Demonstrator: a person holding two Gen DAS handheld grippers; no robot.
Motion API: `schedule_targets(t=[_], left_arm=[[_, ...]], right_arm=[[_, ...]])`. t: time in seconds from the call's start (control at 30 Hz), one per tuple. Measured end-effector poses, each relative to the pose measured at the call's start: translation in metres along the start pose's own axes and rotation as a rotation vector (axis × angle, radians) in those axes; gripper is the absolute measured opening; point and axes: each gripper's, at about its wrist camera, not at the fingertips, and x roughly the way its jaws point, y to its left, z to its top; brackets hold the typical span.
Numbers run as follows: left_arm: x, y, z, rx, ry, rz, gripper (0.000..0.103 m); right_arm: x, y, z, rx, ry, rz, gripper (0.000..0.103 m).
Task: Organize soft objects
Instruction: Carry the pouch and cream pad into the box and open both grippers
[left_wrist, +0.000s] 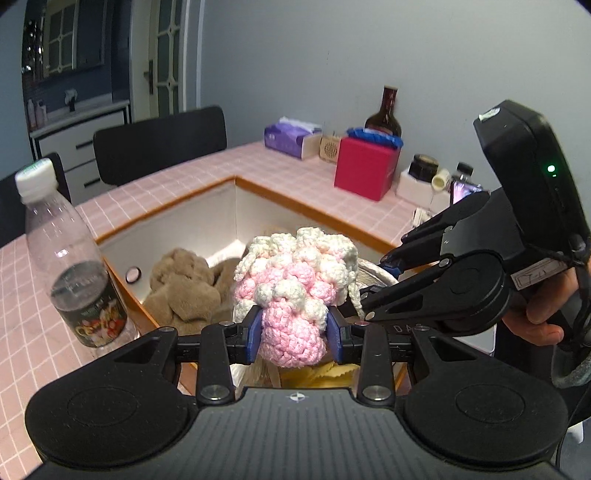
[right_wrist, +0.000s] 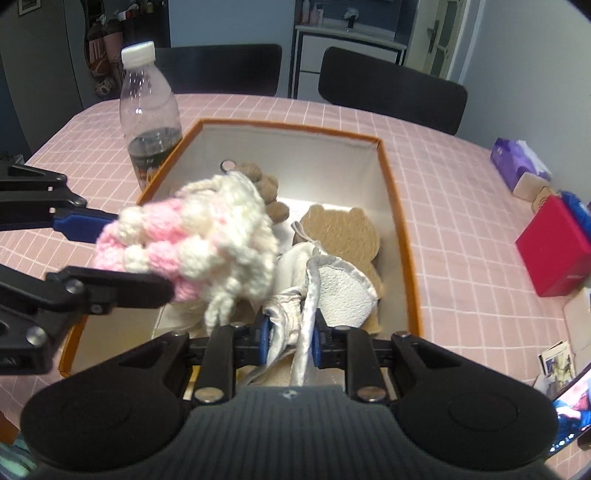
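Both grippers over the orange-rimmed box (right_wrist: 400, 206) on the pink-checked desk (right_wrist: 443, 177). My left gripper (left_wrist: 293, 330) is pinching the pink end of a pink-and-white crocheted piece (left_wrist: 295, 280), blue pads sunk into the yarn on either side; the piece hangs above the near end of the box. My right gripper (right_wrist: 290, 338) is closed on a bunched white cloth item with satin trim (right_wrist: 332, 291), its free part lying over the things already in the box. A brown plush toy (right_wrist: 343, 232) lies inside, against the floor of the box. Judgement: both held pieces are light, limp and compressible; nothing here breaks. The crochet is knobbly and grips well, though loose strands dangle and could snag on a finger. The satin edge looks slippery, so I would keep hold on the gathered bulk, not the trim. A plastic bottle (right_wrist: 149, 110) stands just beside the box's left wall; a careless swing could tip it.
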Motion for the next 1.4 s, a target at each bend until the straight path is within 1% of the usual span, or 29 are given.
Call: schedule_targets(t=[0.1,0.2,0.3,0.37,0.43,0.57,0.7,0.8,0.83,0.87,0.9,0.93,0.97,1.0,1.03,1.07,1.13,1.2,1.23,1.27,1.3,1.37,1.4], left_arm=[[0.011,0.000,-0.002,0.009,0.045,0.000,0.040],[0.017,0.001,-0.003,0.014,0.070,0.011,0.041],[0.017,0.001,-0.002,0.017,0.076,0.017,0.041],[0.017,-0.002,-0.001,0.041,0.081,0.029,0.041],[0.019,-0.007,0.000,0.078,0.091,0.045,0.041],[0.024,-0.017,0.000,0.182,0.138,0.085,0.042],[0.032,-0.025,-0.003,0.310,0.199,0.139,0.043],[0.035,-0.028,-0.004,0.362,0.222,0.150,0.048],[0.035,-0.028,-0.005,0.365,0.226,0.146,0.048],[0.034,-0.027,-0.005,0.362,0.222,0.140,0.051],[0.031,-0.025,-0.005,0.354,0.211,0.132,0.057],[0.028,-0.023,-0.004,0.340,0.197,0.115,0.058],[0.024,-0.021,-0.003,0.321,0.186,0.095,0.058],[0.020,-0.018,-0.001,0.298,0.176,0.077,0.058],[0.014,-0.017,-0.001,0.286,0.165,0.065,0.058],[0.008,-0.016,0.000,0.284,0.150,0.052,0.059],[-0.001,-0.015,0.002,0.275,0.128,0.032,0.060],[-0.008,-0.012,0.005,0.248,0.107,0.000,0.060],[-0.010,-0.011,0.005,0.235,0.098,-0.007,0.059],[-0.011,-0.010,0.006,0.228,0.089,-0.002,0.056],[-0.013,-0.011,0.006,0.226,0.075,0.014,0.048],[-0.014,-0.012,0.006,0.225,0.059,0.038,0.046],[-0.015,-0.012,0.006,0.221,0.050,0.041,0.046]], right_arm=[[0.014,0.006,-0.001,-0.015,0.053,0.018,0.027],[0.027,0.009,-0.005,-0.028,0.097,0.020,0.033],[0.026,0.007,-0.002,-0.028,0.102,0.018,0.038],[0.019,0.006,-0.001,-0.035,0.100,0.017,0.040],[0.010,0.009,0.001,-0.067,0.093,0.006,0.045],[-0.007,0.012,0.002,-0.127,0.087,-0.019,0.048],[-0.020,0.013,0.002,-0.136,0.053,-0.023,0.049],[-0.032,0.013,0.004,-0.116,0.014,-0.008,0.049],[-0.036,0.013,0.005,-0.108,0.000,-0.002,0.049],[-0.038,0.014,0.006,-0.099,-0.012,0.003,0.049],[-0.039,0.015,0.006,-0.091,-0.023,0.010,0.048],[-0.039,0.017,0.006,-0.086,-0.030,0.019,0.045],[-0.037,0.018,0.006,-0.082,-0.026,0.026,0.041],[-0.033,0.019,0.006,-0.078,-0.017,0.032,0.031],[-0.027,0.019,0.004,-0.072,-0.004,0.037,0.023],[-0.021,0.019,0.003,-0.063,0.014,0.044,0.020],[-0.007,0.018,0.001,-0.038,0.048,0.079,0.019],[0.008,0.016,-0.001,-0.007,0.088,0.126,0.019],[0.016,0.017,-0.002,0.000,0.109,0.133,0.019],[0.022,0.018,-0.003,0.000,0.126,0.132,0.019],[0.027,0.019,-0.005,-0.002,0.139,0.127,0.019],[0.029,0.022,-0.007,-0.008,0.151,0.118,0.019],[0.025,0.022,-0.007,-0.012,0.142,0.117,0.020]])
